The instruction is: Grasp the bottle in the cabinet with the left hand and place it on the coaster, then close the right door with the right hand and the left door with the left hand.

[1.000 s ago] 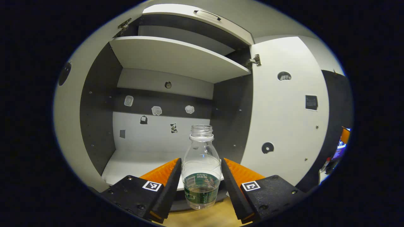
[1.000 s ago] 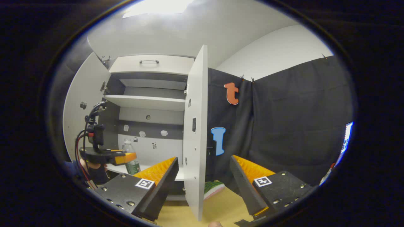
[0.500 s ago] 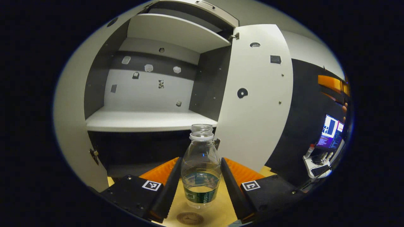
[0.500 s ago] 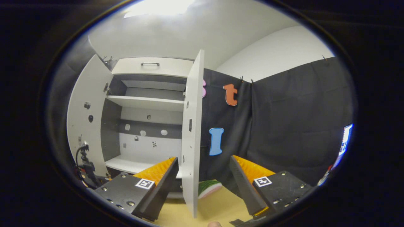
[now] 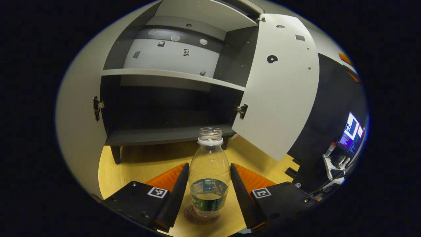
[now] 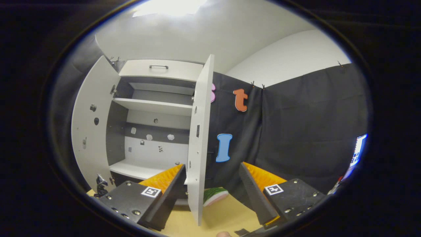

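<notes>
Clear bottle (image 5: 209,171) clamped in the left gripper (image 5: 209,192) sits over the coaster (image 5: 194,215); right gripper (image 6: 212,191) spread wide by the right door (image 6: 199,144)

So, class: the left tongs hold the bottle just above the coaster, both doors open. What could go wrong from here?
The uncapped clear plastic bottle holds some liquid, so a tilted release by the left tongs could spill it. It could land off-centre on the round brown coaster and tip. The right tongs straddle the white right door's edge and might snag.

Wooden tabletop (image 5: 138,166), lit monitor (image 5: 352,131), watermelon-slice toy (image 6: 214,196) beside cloth wall
</notes>
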`<state>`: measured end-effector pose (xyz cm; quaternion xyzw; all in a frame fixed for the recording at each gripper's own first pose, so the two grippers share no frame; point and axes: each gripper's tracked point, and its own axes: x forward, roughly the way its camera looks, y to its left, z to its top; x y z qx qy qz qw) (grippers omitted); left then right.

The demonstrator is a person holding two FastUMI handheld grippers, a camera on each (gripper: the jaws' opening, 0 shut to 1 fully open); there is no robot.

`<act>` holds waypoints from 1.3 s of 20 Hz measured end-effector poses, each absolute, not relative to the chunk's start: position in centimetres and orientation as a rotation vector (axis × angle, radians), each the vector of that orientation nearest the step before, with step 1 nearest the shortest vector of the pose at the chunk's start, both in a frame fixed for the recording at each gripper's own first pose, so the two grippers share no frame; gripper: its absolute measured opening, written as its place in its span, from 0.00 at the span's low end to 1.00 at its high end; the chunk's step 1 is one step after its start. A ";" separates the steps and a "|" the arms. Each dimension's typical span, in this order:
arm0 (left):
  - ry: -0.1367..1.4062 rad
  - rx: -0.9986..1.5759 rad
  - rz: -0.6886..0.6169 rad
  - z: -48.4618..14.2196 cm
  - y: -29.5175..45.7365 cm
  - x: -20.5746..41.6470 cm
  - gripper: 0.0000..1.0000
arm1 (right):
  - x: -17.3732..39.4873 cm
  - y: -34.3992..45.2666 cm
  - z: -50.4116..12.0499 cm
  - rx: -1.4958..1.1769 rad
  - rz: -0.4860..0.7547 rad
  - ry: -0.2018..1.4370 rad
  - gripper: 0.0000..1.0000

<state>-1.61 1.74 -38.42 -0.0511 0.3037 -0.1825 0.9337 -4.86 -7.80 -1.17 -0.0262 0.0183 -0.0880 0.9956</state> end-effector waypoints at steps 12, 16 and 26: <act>0.580 -0.058 -0.371 -40.7 1.7 -3.6 0.80 | -4.7 -8.3 -2.0 -0.050 -0.189 0.060 0.95; 0.598 -0.062 -0.365 -40.3 2.3 -4.8 0.80 | -4.3 -7.8 -2.8 -0.050 -0.176 0.074 0.99; 0.637 -0.009 -0.411 -40.2 2.2 -7.0 0.82 | -4.3 -7.5 -3.9 -0.032 -0.161 0.094 0.99</act>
